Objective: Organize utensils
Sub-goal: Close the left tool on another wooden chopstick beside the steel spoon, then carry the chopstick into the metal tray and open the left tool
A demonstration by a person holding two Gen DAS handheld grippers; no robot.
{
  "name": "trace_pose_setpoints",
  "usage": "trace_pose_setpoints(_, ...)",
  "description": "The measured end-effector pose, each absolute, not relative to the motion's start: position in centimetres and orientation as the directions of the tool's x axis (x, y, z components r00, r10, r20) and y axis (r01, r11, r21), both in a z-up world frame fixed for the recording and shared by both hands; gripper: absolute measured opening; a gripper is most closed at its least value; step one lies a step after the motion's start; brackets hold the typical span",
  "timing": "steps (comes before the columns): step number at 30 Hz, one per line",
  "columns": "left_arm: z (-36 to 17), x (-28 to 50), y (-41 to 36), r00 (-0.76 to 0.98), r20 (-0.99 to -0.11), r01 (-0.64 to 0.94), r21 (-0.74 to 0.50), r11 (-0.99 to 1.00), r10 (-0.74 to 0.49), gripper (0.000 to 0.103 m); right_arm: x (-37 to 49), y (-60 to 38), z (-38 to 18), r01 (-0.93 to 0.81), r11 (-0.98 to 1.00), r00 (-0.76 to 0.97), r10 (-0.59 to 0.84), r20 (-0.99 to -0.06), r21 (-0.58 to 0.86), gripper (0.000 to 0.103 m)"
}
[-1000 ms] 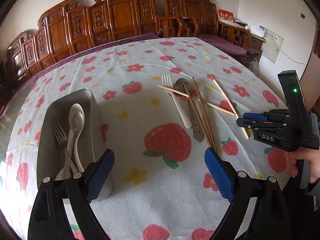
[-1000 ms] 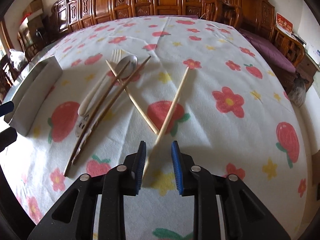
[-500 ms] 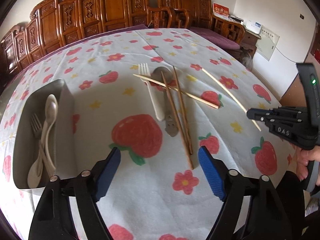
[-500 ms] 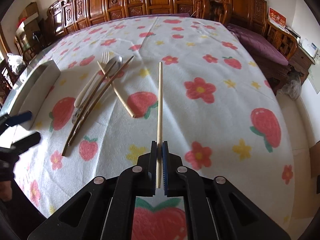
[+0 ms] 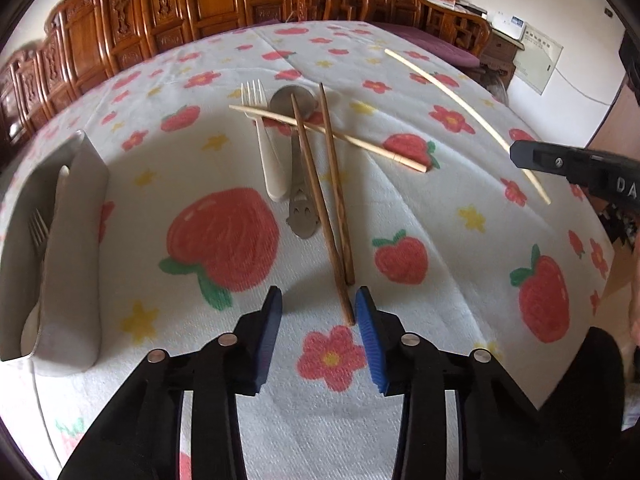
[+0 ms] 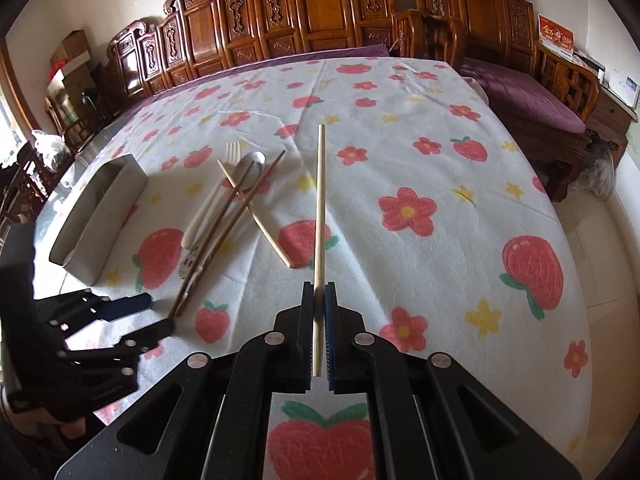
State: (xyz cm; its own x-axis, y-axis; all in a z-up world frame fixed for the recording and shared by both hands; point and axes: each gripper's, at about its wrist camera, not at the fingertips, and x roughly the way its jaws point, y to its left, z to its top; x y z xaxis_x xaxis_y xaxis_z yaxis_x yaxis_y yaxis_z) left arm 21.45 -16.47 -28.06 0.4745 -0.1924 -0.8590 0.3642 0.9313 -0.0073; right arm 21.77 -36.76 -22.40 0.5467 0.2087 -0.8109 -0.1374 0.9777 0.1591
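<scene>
My right gripper (image 6: pixel 319 312) is shut on a pale chopstick (image 6: pixel 319 216) and holds it above the table, tip pointing away; it also shows in the left wrist view (image 5: pixel 460 100). My left gripper (image 5: pixel 318 312) is open, its fingers either side of the near ends of two dark wooden chopsticks (image 5: pixel 324 200). These lie over a metal spoon (image 5: pixel 298 184), beside a white fork (image 5: pixel 266 152), with a second pale chopstick (image 5: pixel 328 136) crossing them. A metal tray (image 5: pixel 76 240) at the left holds a fork and spoons.
The table wears a white cloth with strawberries and flowers (image 6: pixel 408 208). Carved wooden chairs (image 6: pixel 320 20) line the far side. The table's right edge drops off to the floor (image 6: pixel 600 240). The tray also shows in the right wrist view (image 6: pixel 100 216).
My right gripper closed on the pale chopstick and lifted it off the table. My left gripper moved right from the tray to the dark chopsticks and narrowed its opening.
</scene>
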Motion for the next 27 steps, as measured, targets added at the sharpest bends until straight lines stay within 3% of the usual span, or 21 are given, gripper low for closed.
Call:
trace_pose_setpoints(2, -28.0, 21.3, -16.5, 0.485, -0.856, 0.364, 0.011, 0.931, -0.18, 0.032, 21.8, -36.7, -22.2, -0.141, 0.976, 0.552, 0.216, -0.806, 0.165, 0.006)
trace_pose_setpoints(5, -28.0, 21.2, -16.0, 0.485, -0.857, 0.349, 0.006, 0.937, -0.175, 0.018, 21.8, -36.5, -21.9, -0.147, 0.974, 0.556, 0.225, -0.8, 0.172, 0.006)
trace_pose_setpoints(18, -27.9, 22.6, -16.2, 0.486, -0.861, 0.364, 0.044, 0.931, -0.149, 0.018, 21.7, -36.3, -21.1, -0.158, 0.97, 0.565, 0.244, -0.788, 0.186, 0.006)
trace_pose_setpoints(19, -27.9, 22.6, -16.2, 0.481, -0.863, 0.365, 0.039, 0.93, -0.153, 0.006, 21.7, -36.4, -21.1, -0.157, 0.969, 0.566, 0.245, -0.787, 0.189, 0.006)
trace_pose_setpoints(20, -27.9, 22.7, -16.1, 0.475, -0.867, 0.362, 0.037, 0.931, -0.15, 0.004, 21.7, -36.4, -21.1, -0.157, 0.969, 0.566, 0.246, -0.787, 0.19, 0.006)
trace_pose_setpoints(27, -25.8, 20.7, -14.7, 0.499, -0.851, 0.351, 0.025, 0.936, -0.164, 0.004, 21.5, -36.0, -21.0, -0.175, 0.967, 0.564, 0.252, -0.787, 0.184, 0.006)
